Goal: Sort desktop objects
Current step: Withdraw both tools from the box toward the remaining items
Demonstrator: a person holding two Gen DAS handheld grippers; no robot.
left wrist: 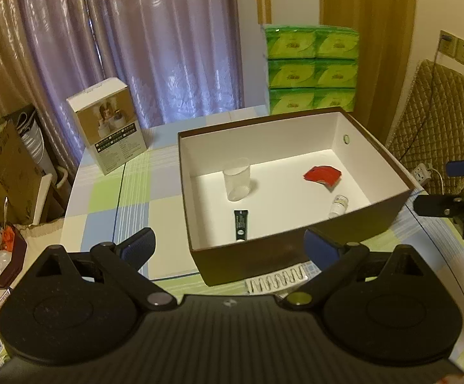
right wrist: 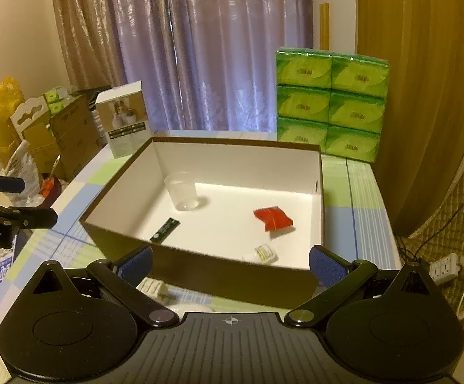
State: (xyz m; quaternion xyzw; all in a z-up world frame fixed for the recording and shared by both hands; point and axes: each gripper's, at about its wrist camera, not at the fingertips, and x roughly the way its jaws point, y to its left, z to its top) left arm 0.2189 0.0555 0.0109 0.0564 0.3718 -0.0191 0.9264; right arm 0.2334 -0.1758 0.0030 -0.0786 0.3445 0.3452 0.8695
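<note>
I see my left tongs (left wrist: 230,249) spread wide and holding nothing, and my right tongs (right wrist: 230,264) likewise. Just past both sets of tips stands the brown box (right wrist: 200,265) on the checked counter (left wrist: 104,198). Inside it, nearest my left tongs lies a dark tube (left wrist: 240,225), with a small white bottle (left wrist: 338,205) on its side toward the right (label unreadable). Farther in sit a red packet (left wrist: 323,175) and an upright clear cup (left wrist: 236,183). Beyond the box, green tissue packs (right wrist: 331,102) are stacked.
</note>
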